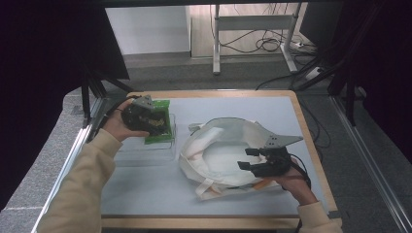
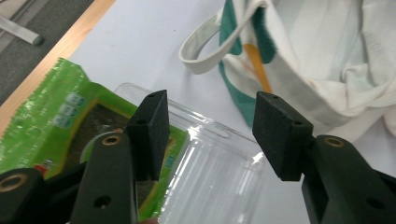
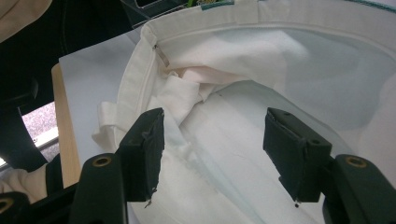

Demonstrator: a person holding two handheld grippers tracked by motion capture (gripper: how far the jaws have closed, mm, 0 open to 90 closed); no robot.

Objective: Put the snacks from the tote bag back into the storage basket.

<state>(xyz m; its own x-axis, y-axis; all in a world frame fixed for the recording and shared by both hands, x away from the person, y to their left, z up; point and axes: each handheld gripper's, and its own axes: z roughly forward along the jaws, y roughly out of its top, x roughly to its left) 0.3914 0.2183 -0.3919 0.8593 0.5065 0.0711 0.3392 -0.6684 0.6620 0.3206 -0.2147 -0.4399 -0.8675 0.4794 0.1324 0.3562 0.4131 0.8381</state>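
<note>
Left gripper view: left tool (image 2: 210, 135) jaws apart, nothing between pads, hovering over clear plastic tray (image 2: 219, 172) with green snack packet (image 2: 51, 121) lying in it, likely lining up to grab packet. Right gripper view: right tool (image 3: 212, 149) jaws apart, gripping nothing, poised over mouth of white tote bag (image 3: 233, 140). High view: bag (image 1: 214, 150) spread open on desk (image 1: 233, 104) beside tray, likely ready to receive packet (image 1: 159, 127).

On my tabletop (image 1: 145, 194) the snack packet (image 1: 158, 127) lies in the tray (image 1: 145, 154), at left. The tote bag (image 1: 221, 155) lies just right of it, mouth open.
</note>
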